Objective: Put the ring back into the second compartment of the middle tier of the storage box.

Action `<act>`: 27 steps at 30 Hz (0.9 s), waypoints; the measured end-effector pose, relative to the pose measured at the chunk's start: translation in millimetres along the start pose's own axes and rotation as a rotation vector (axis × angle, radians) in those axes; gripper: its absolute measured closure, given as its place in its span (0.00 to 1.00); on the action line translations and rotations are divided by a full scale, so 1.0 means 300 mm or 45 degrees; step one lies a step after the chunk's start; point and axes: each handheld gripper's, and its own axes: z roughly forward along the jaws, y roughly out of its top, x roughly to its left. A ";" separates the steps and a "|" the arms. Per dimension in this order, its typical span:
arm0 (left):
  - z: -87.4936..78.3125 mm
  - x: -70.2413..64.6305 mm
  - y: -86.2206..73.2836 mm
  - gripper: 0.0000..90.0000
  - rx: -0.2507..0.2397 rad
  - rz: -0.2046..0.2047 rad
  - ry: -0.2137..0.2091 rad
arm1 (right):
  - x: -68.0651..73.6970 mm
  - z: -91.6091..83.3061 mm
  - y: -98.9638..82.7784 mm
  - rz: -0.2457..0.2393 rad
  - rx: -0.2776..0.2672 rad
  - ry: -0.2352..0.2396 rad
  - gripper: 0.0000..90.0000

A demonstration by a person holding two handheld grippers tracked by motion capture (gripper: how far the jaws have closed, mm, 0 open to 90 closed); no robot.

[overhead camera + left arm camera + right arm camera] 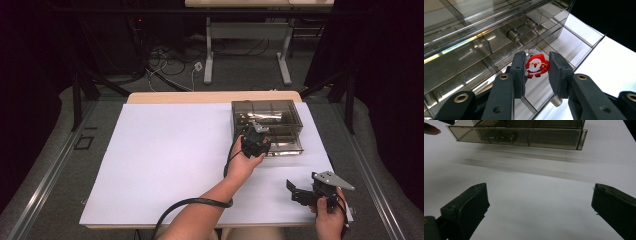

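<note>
In the high view, nearest the camera, the person's right hand (327,217) holds the right claw (295,190) low over the white tabletop (165,160) near its front right corner, its jaws spread wide with nothing between them. The left hand (245,162) reaches forward and holds the left claw (256,140) at the front of a smoky transparent plastic drawer box (267,112) standing on the far right part of the tabletop. The box's lower drawer (287,147) is pulled out toward the person. The whole left half of the tabletop is bare, open room, and a strip of it runs free between the drawer front and the right claw. No writing can be read anywhere.

In the left gripper view, the two black jaws stand partly closed, close on either side of a small red and white Santa Claus figure (537,65). Whether the pads press it or the figure lies just beyond them in the drawer cannot be told. It sits over a compartment of the open drawer, whose clear dividers (486,45) mark off other cells.

In the right gripper view, the jaws stand far apart over bare white tabletop. The drawer's front wall (524,140) lies well ahead, with small shiny metal parts (505,137) in one compartment.
</note>
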 end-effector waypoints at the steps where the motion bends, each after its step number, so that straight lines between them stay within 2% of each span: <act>1: 0.000 0.000 0.000 0.75 -0.004 -0.001 0.001 | -0.002 -0.001 0.000 -0.008 0.004 0.006 0.01; 6: -0.001 0.003 0.002 0.73 -0.014 -0.006 -0.004 | -0.001 0.002 -0.001 -0.007 0.000 0.008 0.01; 9: -0.003 0.005 0.004 0.69 -0.018 -0.027 -0.018 | -0.001 0.001 -0.001 -0.005 0.001 0.008 0.01; 12: -0.006 0.008 0.004 0.64 -0.019 -0.015 -0.006 | -0.002 0.001 -0.001 -0.007 -0.001 0.010 0.01; 13: -0.008 0.007 0.004 0.63 -0.022 -0.037 -0.012 | -0.001 0.001 -0.001 -0.002 0.000 0.012 0.01; 18: -0.020 0.007 0.006 0.58 -0.055 -0.047 0.001 | -0.002 0.002 -0.001 -0.011 -0.001 0.006 0.01; 21: -0.038 0.014 0.009 0.54 -0.061 -0.037 0.018 | -0.003 0.002 -0.001 -0.014 -0.001 0.006 0.01; 24: -0.059 0.023 0.009 0.50 -0.073 -0.062 0.012 | -0.001 0.003 -0.001 -0.007 0.000 0.005 0.01; 26: -0.069 0.031 0.007 0.47 -0.063 -0.049 0.024 | 0.000 0.002 -0.001 -0.003 0.003 0.006 0.01; 27: -0.072 0.033 0.005 0.45 -0.075 -0.058 0.032 | 0.000 0.003 -0.001 -0.003 0.004 0.007 0.01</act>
